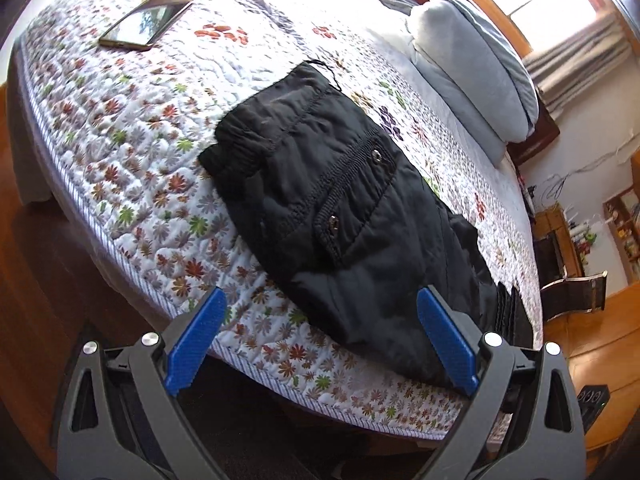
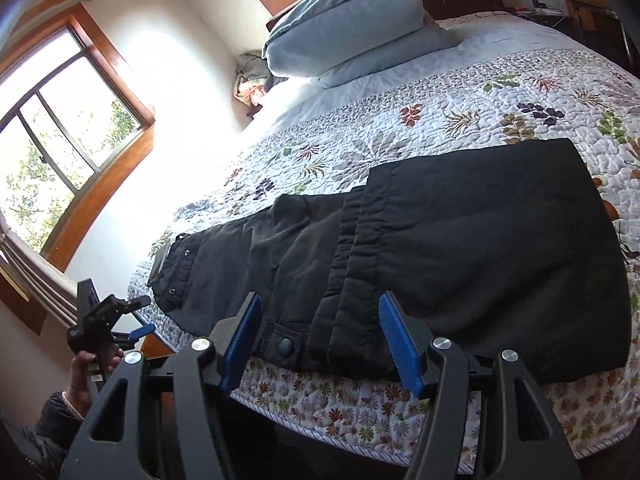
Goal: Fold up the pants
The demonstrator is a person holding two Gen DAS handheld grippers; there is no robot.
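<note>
Black pants (image 2: 460,240) lie folded flat on the quilt (image 1: 132,152); left gripper (image 1: 320,344) and right gripper (image 2: 320,340) hover empty, jaws apart, clear of cloth.

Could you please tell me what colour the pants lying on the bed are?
The pants are black, seen best in the right wrist view.

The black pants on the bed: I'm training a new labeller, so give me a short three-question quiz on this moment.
1. True or false: the left hand-held gripper is clamped on the pants.
2. What lies on the quilt beyond the pants' waistband? A) phone B) book C) remote
3. Fill in: a pants leg is folded back over the ____.

Key: 1 false, its pads are apart; 2 A, the phone; 3 thighs.
</note>
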